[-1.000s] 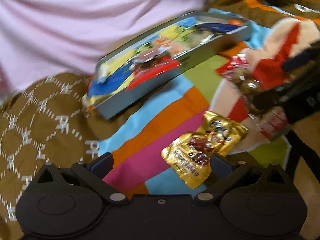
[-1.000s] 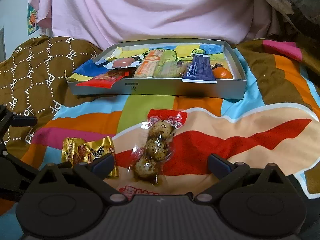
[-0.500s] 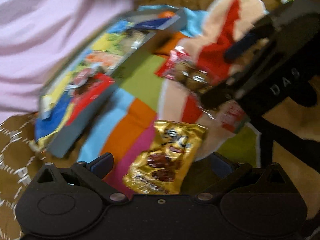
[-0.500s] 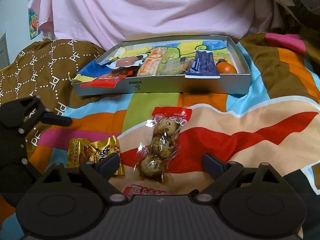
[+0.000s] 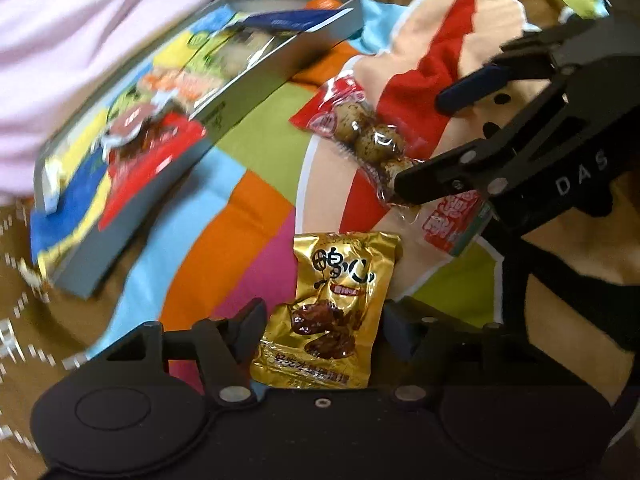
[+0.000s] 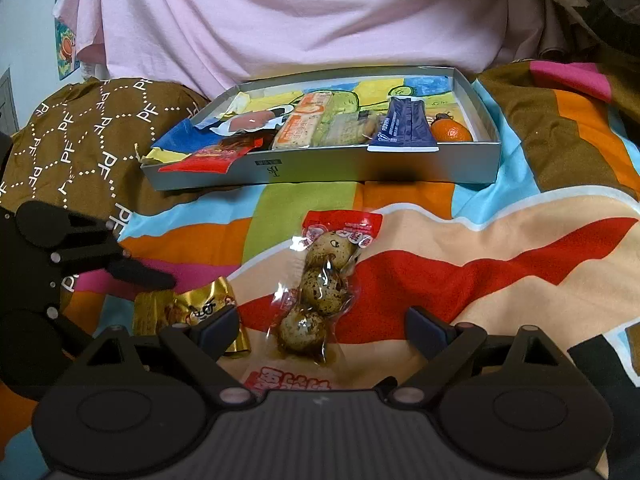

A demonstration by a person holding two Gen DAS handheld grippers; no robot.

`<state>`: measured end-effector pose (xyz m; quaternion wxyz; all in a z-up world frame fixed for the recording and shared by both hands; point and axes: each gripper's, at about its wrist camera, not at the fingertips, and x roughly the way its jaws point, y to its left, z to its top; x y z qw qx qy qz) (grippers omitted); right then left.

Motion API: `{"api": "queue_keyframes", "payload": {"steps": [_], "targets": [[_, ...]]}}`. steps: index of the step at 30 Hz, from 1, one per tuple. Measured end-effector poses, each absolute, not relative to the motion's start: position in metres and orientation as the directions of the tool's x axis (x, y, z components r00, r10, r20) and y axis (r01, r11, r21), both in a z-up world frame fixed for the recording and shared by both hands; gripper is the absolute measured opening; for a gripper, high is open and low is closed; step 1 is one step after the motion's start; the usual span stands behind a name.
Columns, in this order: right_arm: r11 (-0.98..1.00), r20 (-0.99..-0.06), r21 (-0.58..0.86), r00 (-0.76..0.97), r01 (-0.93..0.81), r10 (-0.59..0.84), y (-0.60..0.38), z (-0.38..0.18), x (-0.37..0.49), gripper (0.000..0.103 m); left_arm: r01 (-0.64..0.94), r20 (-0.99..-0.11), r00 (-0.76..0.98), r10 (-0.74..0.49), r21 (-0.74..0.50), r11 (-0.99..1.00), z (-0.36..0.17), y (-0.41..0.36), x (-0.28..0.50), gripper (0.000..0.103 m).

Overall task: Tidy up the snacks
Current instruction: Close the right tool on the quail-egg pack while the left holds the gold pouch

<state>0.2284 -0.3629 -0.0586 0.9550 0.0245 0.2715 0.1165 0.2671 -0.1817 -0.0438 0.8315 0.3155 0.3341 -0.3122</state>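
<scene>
A gold snack packet (image 5: 332, 312) lies on the striped blanket between the fingers of my open left gripper (image 5: 324, 320); it also shows in the right wrist view (image 6: 192, 312). A clear packet of speckled quail eggs (image 6: 320, 292) lies between the fingers of my open right gripper (image 6: 328, 326), also seen in the left wrist view (image 5: 372, 140). A grey shallow box (image 6: 360, 164) behind holds several snacks and an orange. Neither gripper grips its packet.
The colourful striped blanket (image 6: 500, 248) covers the surface, with a brown patterned cloth (image 6: 80, 132) at left. A person in a pink shirt (image 6: 300, 12) sits behind the box. The left gripper's body (image 6: 48, 280) is close beside the right one.
My left gripper has swung right and moved in, so the gold packet now sits centred between its fingers. My right gripper moved slightly forward over the egg packet.
</scene>
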Motion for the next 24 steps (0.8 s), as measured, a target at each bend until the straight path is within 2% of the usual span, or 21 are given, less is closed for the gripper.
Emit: {"api": "queue_keyframes", "payload": {"steps": [7, 10, 13, 19, 24], "targets": [[0.972, -0.512, 0.112, 0.826, -0.207, 0.235, -0.363, -0.058, 0.229, 0.093, 0.567, -0.799, 0.506, -0.324, 0.026, 0.823, -0.040, -0.161, 0.262, 0.060], [0.972, -0.511, 0.113, 0.827, -0.206, 0.235, -0.364, -0.058, 0.228, 0.093, 0.479, -0.801, 0.500, -0.330, -0.061, 0.876, -0.042, -0.148, 0.251, 0.059], [0.973, -0.504, 0.112, 0.832, -0.203, 0.231, -0.364, -0.058, 0.228, 0.093, 0.436, -0.793, 0.514, -0.328, -0.088, 0.896, -0.045, -0.140, 0.239, 0.058], [0.973, -0.482, 0.096, 0.845, -0.210, 0.231, -0.357, -0.058, 0.228, 0.086, 0.439, -0.774, 0.545, -0.321, -0.062, 0.896, -0.047, -0.142, 0.234, 0.059], [0.971, -0.530, 0.087, 0.815, -0.223, 0.234, -0.343, -0.065, 0.241, 0.082, 0.409, -0.763, 0.566, -0.312, -0.068, 0.910, -0.048, -0.140, 0.231, 0.057]]}}
